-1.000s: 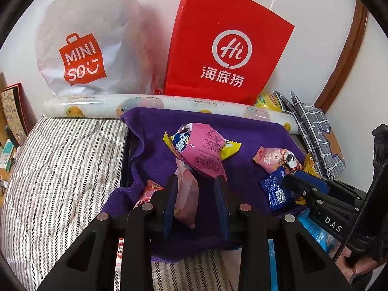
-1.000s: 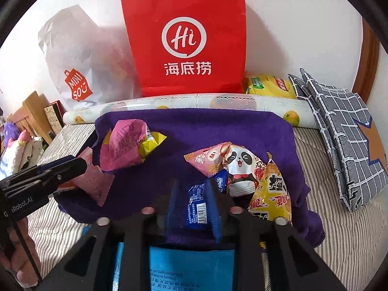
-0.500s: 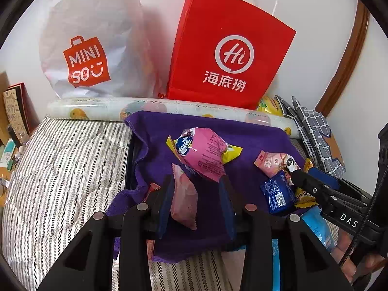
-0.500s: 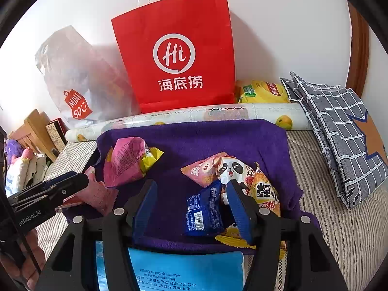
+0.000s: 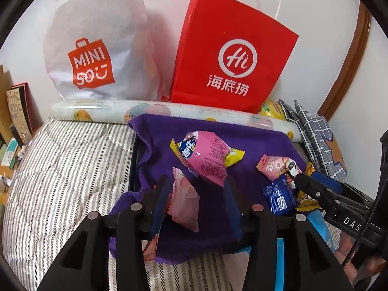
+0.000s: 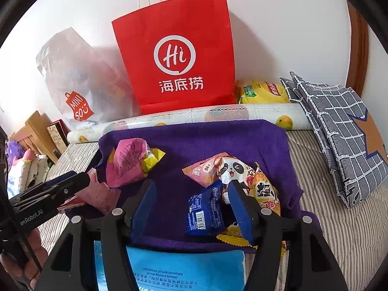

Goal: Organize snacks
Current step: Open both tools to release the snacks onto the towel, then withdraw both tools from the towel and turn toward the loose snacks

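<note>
**Both grippers let go of snacks on the purple towel**

The pale pink snack packet (image 5: 183, 201) stands on edge on the purple towel (image 5: 254, 140), between the fingers of the left gripper (image 5: 196, 206). Its jaws have just been opening: the packet leans close to the left pad, while a clear gap shows on the other side, so it looks released, not pinched. The dark blue snack packet (image 6: 206, 212) lies on the same towel between the jaws of the right gripper (image 6: 191, 211), which stand spread; they widened a moment ago, and neither pad presses the packet. The towel seems to serve as the sorting area, which would explain setting each packet down there. Just behind the pale packet rests a pink-and-yellow bag (image 5: 206, 160); the panda-print packet (image 6: 232, 169) touches the blue one. A red paper bag (image 6: 177, 55) and a white Miniso bag (image 5: 97, 48) stand against the wall.
</note>
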`<state>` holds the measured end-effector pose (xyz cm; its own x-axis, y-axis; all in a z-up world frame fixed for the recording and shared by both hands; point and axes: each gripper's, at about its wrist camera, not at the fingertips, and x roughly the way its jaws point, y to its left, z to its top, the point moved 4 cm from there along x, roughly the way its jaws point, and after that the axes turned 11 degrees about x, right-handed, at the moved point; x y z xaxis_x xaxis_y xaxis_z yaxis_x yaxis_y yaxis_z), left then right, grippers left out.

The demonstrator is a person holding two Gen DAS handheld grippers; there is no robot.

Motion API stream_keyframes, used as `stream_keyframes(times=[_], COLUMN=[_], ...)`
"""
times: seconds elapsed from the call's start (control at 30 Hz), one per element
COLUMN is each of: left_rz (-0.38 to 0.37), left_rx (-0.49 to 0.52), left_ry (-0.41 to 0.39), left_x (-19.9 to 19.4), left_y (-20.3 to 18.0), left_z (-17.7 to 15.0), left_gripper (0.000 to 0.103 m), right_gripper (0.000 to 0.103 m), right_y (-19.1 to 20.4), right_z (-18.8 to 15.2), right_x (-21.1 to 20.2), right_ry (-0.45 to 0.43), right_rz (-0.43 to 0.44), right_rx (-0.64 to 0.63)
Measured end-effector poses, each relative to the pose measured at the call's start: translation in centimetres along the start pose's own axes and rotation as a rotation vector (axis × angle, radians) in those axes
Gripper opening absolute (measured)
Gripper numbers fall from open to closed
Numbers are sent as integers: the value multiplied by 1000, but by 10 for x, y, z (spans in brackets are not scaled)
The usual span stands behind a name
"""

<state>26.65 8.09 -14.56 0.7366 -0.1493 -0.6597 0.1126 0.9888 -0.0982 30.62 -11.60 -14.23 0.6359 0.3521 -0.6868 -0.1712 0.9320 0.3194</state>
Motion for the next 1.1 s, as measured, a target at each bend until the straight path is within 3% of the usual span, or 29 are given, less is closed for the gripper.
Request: stream_keyframes(times=[0.47,1.1], left_rz=[2,-10], left_rx=[7,27], left_ry=[-21,-41], left_x=[-5,-16], left_y=[-2,-15], left_z=[3,3], left_gripper=[49,49], right_gripper=[61,61], right_y=[5,6], right_z=[1,-20], right_x=[-9,-17], right_ry=[-26,-90], right_rz=[17,-41], right_rx=[-13,-100])
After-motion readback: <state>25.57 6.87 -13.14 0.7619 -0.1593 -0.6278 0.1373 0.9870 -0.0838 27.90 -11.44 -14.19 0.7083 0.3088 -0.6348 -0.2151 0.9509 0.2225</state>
